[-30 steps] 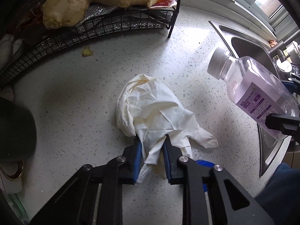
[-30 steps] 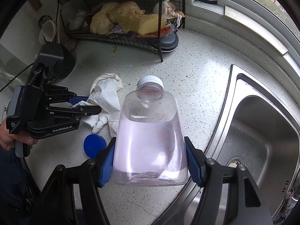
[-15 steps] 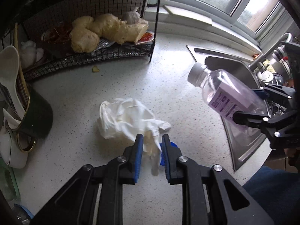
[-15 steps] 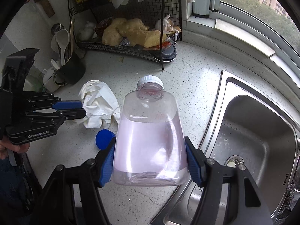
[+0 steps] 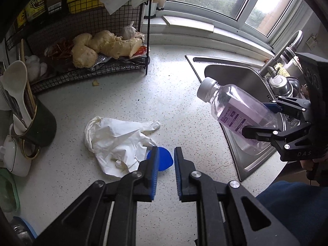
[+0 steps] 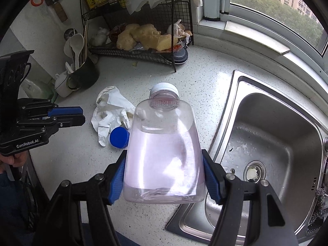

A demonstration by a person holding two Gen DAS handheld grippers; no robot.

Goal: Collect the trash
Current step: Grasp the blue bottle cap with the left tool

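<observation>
A crumpled white glove (image 5: 114,139) lies loose on the speckled counter (image 5: 164,102), with a blue bottle cap (image 5: 164,158) at its near edge. My left gripper (image 5: 166,149) hovers above the cap; its jaws are closing to a narrow slit with nothing between them. In the right wrist view the left gripper (image 6: 82,115) hangs left of the glove (image 6: 110,110) and the cap (image 6: 119,137). My right gripper (image 6: 164,157) is shut on a clear, white-capped bottle (image 6: 164,143) of pinkish liquid. The bottle (image 5: 235,106) is held tilted over the sink's edge, the right gripper (image 5: 255,119) on its lower body.
A black wire rack (image 5: 92,67) with ginger and garlic stands at the back left. A dark mug (image 5: 41,127) of spoons and a white cup sit at the left. The steel sink (image 6: 276,143) and faucet (image 5: 287,47) fill the right. A person's hand (image 6: 12,160) holds the left gripper.
The glove has slipped out of my left gripper and dropped flat on the counter. Both grippers have risen and pulled back; the bottle stays gripped on the right.
</observation>
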